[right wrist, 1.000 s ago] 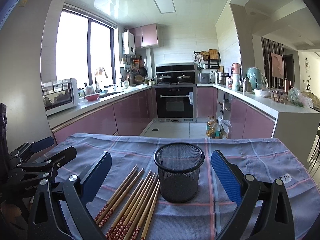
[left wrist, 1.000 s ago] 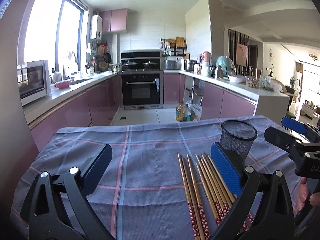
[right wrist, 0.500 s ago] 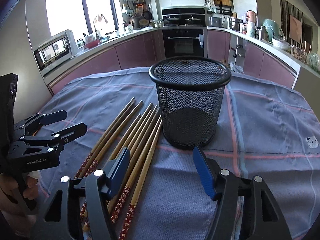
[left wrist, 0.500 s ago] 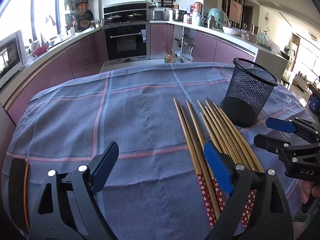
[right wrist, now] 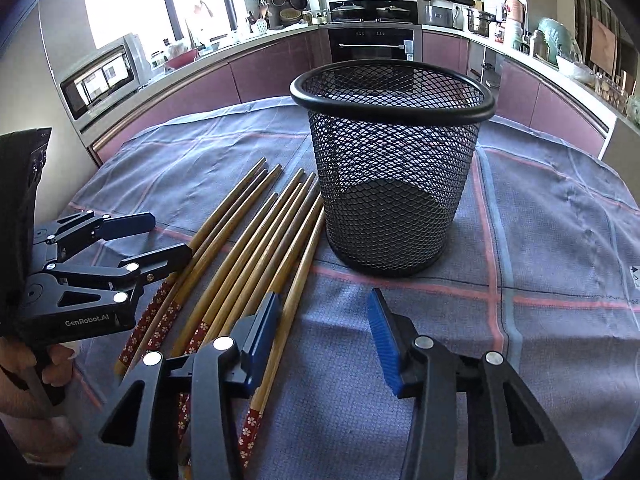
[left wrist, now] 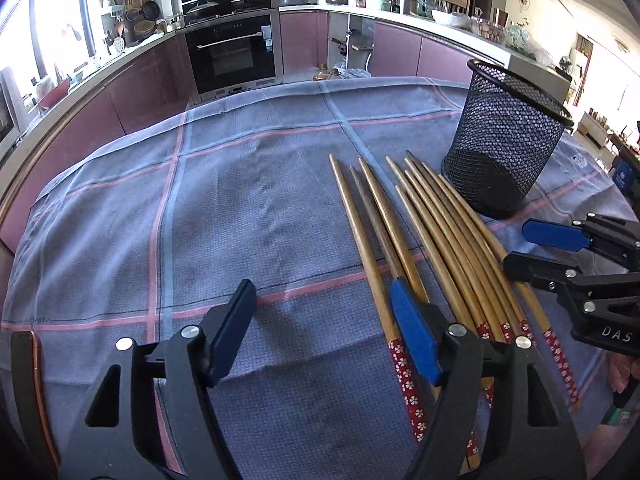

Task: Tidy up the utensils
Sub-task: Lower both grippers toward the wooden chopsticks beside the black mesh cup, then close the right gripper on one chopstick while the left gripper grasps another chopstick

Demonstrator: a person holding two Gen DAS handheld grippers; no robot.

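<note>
Several wooden chopsticks [left wrist: 432, 236] with red flowered ends lie side by side on a blue-grey checked cloth [left wrist: 224, 208], also in the right wrist view [right wrist: 256, 248]. An empty black mesh cup [left wrist: 504, 140] stands upright just right of their tips; it shows large in the right wrist view [right wrist: 392, 168]. My left gripper [left wrist: 324, 320] is open and empty, low over the cloth, its right finger over the leftmost chopsticks. My right gripper [right wrist: 324, 324] is open and empty, in front of the cup, its left finger over the rightmost chopstick.
The cloth covers a table whose far edge faces a kitchen with purple cabinets and an oven [left wrist: 232, 56]. A microwave [right wrist: 104, 76] sits on the left counter. Each gripper sees the other: the right one [left wrist: 568, 256] and the left one [right wrist: 104, 256].
Both grippers have tilted down and moved forward, closer to the cloth, chopsticks and cup. Both stay open. The chopsticks and cup have not moved.
</note>
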